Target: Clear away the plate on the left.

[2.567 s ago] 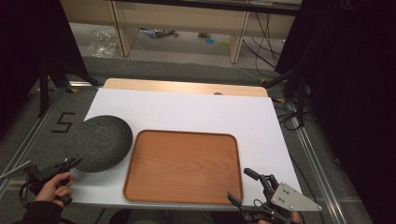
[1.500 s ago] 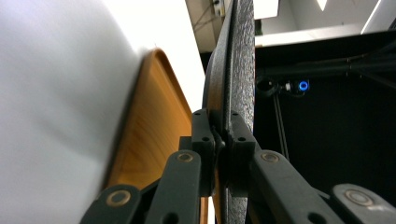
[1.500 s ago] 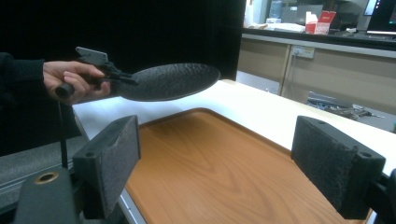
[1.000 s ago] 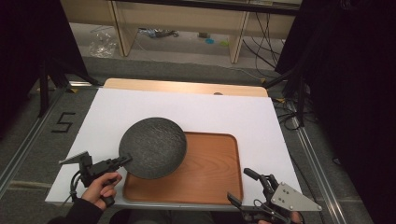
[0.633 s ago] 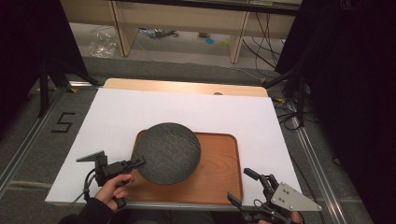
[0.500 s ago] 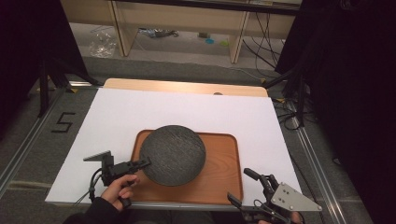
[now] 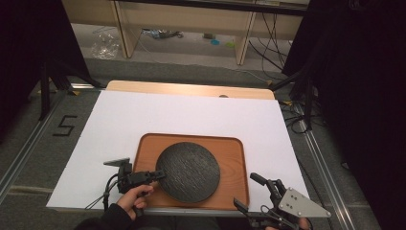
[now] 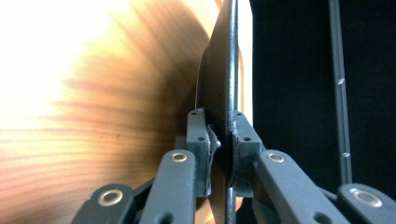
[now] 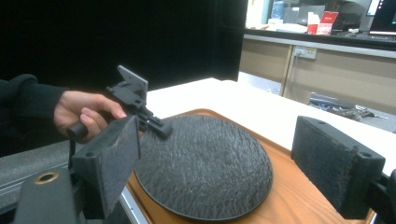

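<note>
A round dark textured plate [image 7: 188,171] lies on the wooden tray [image 7: 234,153], toward its left half. My left gripper [image 7: 158,175] is shut on the plate's left rim; in the left gripper view the plate edge [image 8: 230,74] is pinched between the two pads [image 8: 198,135]. The right gripper view shows the plate [image 9: 205,168] flat on the tray [image 9: 299,200], with the left gripper [image 9: 161,128] and a hand on its edge. My right gripper [image 7: 251,191] stands open at the tray's front right corner, its jaws wide apart around nothing.
The tray sits on a white sheet [image 7: 143,115] that covers the table. A wooden table edge [image 7: 191,88] shows at the back. Black cables [image 7: 292,115] hang off the right side. Shelving [image 7: 186,19] stands beyond.
My left gripper carried the plate from the white sheet at the left onto the tray and lowered it flat. The right gripper has stayed in place.
</note>
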Demonstrator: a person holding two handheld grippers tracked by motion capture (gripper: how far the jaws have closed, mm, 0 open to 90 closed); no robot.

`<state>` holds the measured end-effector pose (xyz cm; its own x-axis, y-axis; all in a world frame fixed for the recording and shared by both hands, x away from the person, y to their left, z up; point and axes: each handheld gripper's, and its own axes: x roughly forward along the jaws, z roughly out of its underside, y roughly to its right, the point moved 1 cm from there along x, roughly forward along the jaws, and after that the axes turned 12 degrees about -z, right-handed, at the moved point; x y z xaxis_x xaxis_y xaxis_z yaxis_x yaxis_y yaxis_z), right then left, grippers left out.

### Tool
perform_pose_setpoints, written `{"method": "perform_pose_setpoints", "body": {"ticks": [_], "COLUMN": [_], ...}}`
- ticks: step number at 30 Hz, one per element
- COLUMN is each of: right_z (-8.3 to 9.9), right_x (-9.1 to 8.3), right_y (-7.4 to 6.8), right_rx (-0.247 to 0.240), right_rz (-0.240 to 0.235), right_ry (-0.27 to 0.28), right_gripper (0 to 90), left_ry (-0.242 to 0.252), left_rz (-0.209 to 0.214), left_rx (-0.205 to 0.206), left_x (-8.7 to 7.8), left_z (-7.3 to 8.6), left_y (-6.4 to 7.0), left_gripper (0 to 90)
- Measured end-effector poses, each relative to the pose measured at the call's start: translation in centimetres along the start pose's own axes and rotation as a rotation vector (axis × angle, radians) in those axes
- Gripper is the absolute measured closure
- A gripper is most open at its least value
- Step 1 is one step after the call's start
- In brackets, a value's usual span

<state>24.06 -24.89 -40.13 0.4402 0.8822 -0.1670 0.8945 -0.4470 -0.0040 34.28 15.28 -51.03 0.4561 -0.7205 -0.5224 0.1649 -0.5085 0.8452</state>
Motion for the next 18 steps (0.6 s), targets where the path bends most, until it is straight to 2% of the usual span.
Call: {"method": "perform_pose_setpoints", "body": {"ticks": [2,4,6,8,10,11,12,14,16,17,18], "right_z": [0.03,0.02,0.0,0.05,0.01,-0.01,0.0,0.07,0.01,0.01,0.07], "right_x": [0.09,-0.01,0.08,0.08,-0.01,0.05,0.06,0.14,-0.03,0.0,0.12], "right_y": [0.0,0.01,0.01,0.0,-0.02,-0.02,-0.02,-0.02,-0.16,-0.12,0.03], "right_rx": [0.0,0.0,0.0,0.0,-0.001,0.0,0.001,0.001,0.017,0.015,0.0], "right_rz": [-0.002,0.0,-0.002,-0.005,-0.003,-0.002,-0.002,-0.008,-0.009,-0.007,-0.007], "right_ry": [0.011,-0.002,0.014,0.011,0.001,0.008,0.009,0.017,-0.007,0.0,0.013], "right_gripper": [16.9,16.9,16.9,16.9,16.9,16.9,16.9,16.9,16.9,16.9,16.9], "left_ry": [-0.002,-0.006,0.004,0.005,-0.007,-0.002,0.007,-0.009,-0.004,-0.026,-0.035], "left_rz": [-0.003,-0.01,-0.006,-0.009,-0.039,-0.049,-0.043,-0.076,-0.08,-0.094,-0.088], "left_rx": [0.022,0.031,0.036,0.062,0.084,0.082,0.089,0.118,0.103,0.112,0.126], "left_x": [0.0,0.08,0.1,0.08,0.02,0.05,0.1,0.0,0.07,-0.12,-0.22], "left_z": [0.08,0.11,0.14,0.16,0.15,0.23,0.3,0.37,0.58,0.7,0.83], "left_y": [0.06,0.06,0.12,0.2,0.29,0.32,0.29,0.25,0.11,0.09,0.05], "left_gripper": [81.2,81.6,81.7,81.6,82.3,82.8,83.0,84.0,84.3,84.1,83.6]}}
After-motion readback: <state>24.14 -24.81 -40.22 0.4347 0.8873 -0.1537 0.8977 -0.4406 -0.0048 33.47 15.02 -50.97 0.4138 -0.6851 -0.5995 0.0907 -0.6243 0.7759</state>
